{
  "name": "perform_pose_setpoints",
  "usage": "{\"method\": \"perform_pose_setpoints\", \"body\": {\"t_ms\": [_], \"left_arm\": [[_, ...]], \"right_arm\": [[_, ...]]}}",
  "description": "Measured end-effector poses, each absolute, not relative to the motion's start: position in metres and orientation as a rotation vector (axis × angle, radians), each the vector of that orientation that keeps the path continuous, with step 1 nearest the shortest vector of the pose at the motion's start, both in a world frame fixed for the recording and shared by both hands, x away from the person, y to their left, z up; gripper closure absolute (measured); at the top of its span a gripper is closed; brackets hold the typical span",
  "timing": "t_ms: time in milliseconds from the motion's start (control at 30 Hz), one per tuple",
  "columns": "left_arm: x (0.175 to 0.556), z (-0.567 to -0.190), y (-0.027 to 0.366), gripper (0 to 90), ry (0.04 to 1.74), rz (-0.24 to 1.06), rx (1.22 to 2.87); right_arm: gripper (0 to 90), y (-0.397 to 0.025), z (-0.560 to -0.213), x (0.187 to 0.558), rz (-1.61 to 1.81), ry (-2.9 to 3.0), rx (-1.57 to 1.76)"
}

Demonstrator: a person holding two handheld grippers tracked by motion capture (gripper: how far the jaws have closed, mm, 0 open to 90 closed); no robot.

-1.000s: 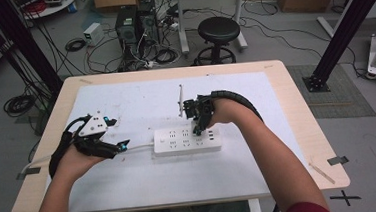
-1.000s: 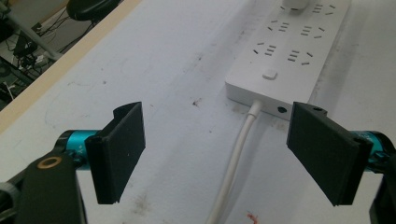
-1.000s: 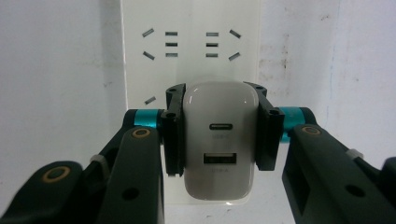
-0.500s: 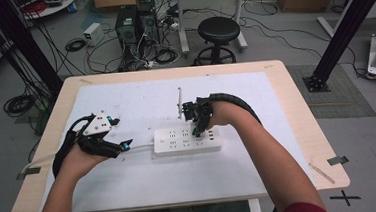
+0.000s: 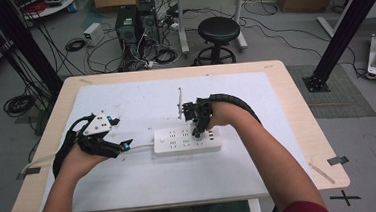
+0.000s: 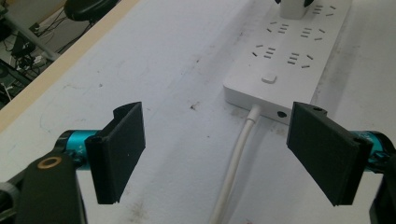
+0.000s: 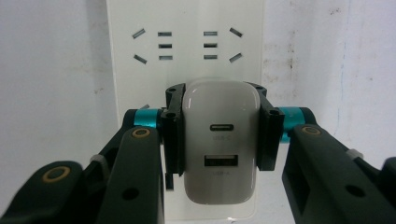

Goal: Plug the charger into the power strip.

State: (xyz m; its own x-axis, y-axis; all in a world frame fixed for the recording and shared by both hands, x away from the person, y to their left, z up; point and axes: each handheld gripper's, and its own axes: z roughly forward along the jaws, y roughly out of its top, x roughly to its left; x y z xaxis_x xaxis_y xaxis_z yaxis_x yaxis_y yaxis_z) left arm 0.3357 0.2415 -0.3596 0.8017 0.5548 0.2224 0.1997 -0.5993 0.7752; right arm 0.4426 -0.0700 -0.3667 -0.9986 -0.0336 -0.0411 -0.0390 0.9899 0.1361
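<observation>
— So where's the charger (image 7: 220,147)?

— My right gripper (image 7: 219,135) has it clamped, sitting on the power strip (image 5: 178,141) mid-tabletop.

— And the left?

— My left gripper (image 6: 217,154) gapes wide, empty, straddling the strip's cord (image 6: 236,163).

A white power strip (image 5: 187,140) lies at the centre of the frame on the white-covered surface (image 5: 140,97). The right gripper (image 5: 196,131) points down onto its right half, just touching it. The left gripper (image 5: 124,146) rests at left centre, beside the strip's white cord (image 5: 142,146). A black stool (image 5: 218,31) stands on the floor at upper centre.
</observation>
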Motion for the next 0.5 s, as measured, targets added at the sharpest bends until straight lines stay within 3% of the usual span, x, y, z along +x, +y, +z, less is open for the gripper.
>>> {"method": "perform_pose_setpoints", "body": {"t_ms": [133, 167, 200, 500], "left_arm": [[0.337, -0.360, 0.243, 19.5, 0.554, 0.577, 2.198], [0.336, -0.360, 0.243, 19.5, 0.552, 0.574, 2.200], [0.336, -0.359, 0.242, 19.5, 0.549, 0.573, 2.199], [0.338, -0.356, 0.242, 19.4, 0.541, 0.576, 2.187]], "right_arm": [[63.4, -0.069, -0.366, 0.442, 0.206, 3.094, -0.051], [61.6, -0.070, -0.365, 0.443, 0.218, 3.102, -0.015], [50.2, -0.073, -0.363, 0.444, 0.291, 3.096, 0.034], [38.2, -0.091, -0.351, 0.439, 0.464, 3.068, 0.153]]}}
